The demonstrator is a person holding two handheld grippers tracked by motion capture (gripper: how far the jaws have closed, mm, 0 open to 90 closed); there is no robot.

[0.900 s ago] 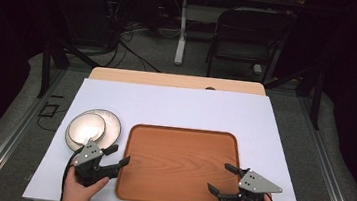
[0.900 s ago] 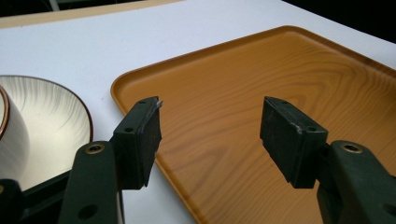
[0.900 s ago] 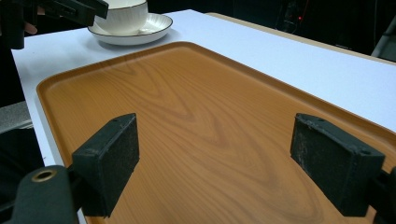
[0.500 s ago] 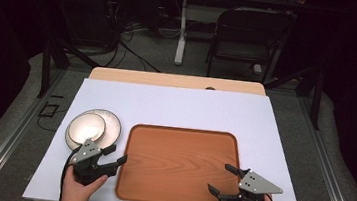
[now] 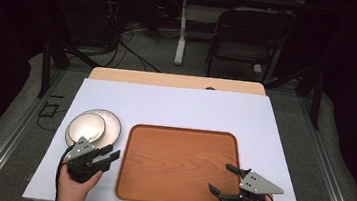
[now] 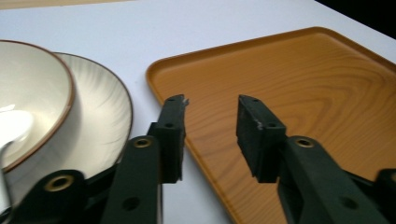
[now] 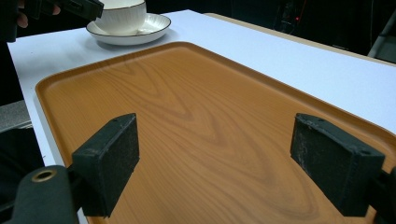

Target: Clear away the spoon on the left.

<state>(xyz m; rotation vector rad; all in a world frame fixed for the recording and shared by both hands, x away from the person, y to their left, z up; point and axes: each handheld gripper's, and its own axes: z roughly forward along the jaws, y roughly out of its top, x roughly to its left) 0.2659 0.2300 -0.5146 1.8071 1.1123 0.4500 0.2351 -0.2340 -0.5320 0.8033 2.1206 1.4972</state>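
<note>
A wood-grain tray (image 5: 183, 130) lies on the white table top, near the front. To its left a cream bowl (image 5: 87, 126) sits on a ribbed plate (image 5: 111, 123). My left gripper (image 5: 110, 152) hovers just in front of the plate by the tray's left rim. It is open, with a moderate gap and nothing held. In the left gripper view its tips (image 6: 212, 105) hang over the tray's edge (image 6: 159, 79), with the bowl (image 6: 28, 93) and plate (image 6: 102, 112) to the left. My right gripper (image 5: 221, 178) stands wide open over the tray's front right corner, empty (image 7: 224, 158).
The white sheet (image 5: 176, 105) covers a wooden table. Beyond its far edge are a dark folding chair (image 5: 246, 37), a table leg and floor cables. In the right gripper view the bowl (image 7: 122, 14) and plate (image 7: 154, 23) stand beyond the tray (image 7: 187, 93).
My left gripper has drifted a little to the left, toward the plate, and its jaws look somewhat closer together. The right gripper has hardly moved.
</note>
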